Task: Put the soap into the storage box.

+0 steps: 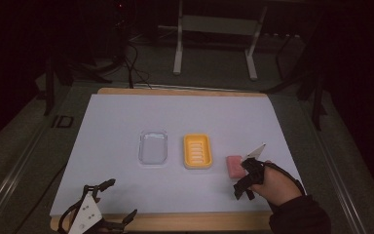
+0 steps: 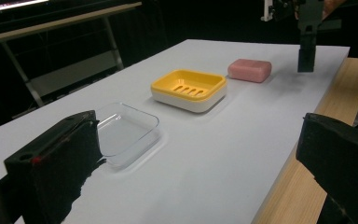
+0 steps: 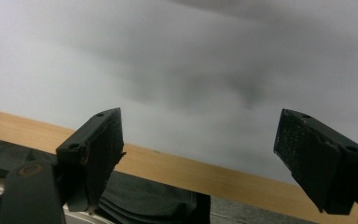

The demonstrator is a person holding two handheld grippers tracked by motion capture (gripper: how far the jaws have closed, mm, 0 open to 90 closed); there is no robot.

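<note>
Pink soap bar (image 1: 234,166) lay flat on the white surface (image 1: 126,126), just right of the yellow soap dish (image 1: 197,151) and apart from it; in the left gripper view the same bar (image 2: 249,70) sat beyond the dish (image 2: 189,89), untouched.

Right gripper (image 1: 243,190), held in the person's right hand (image 1: 275,184), hung just beside the near right corner of the bar, pointing down toward the near edge of the surface. Its fingers (image 3: 103,144) stood wide apart in the right gripper view, with nothing between them; white surface and the wooden edge strip (image 3: 177,170) showed through the gap. No contact with the bar could be made out.

Left gripper (image 1: 119,202) rested at the near left corner of the surface, well apart from the bar. Its fingers (image 2: 60,163) were spread wide and empty.

Clear plastic tray (image 1: 153,147) sat left of the soap dish, near it but not touching. Yellow dish carried a slotted insert on a white base.
</note>
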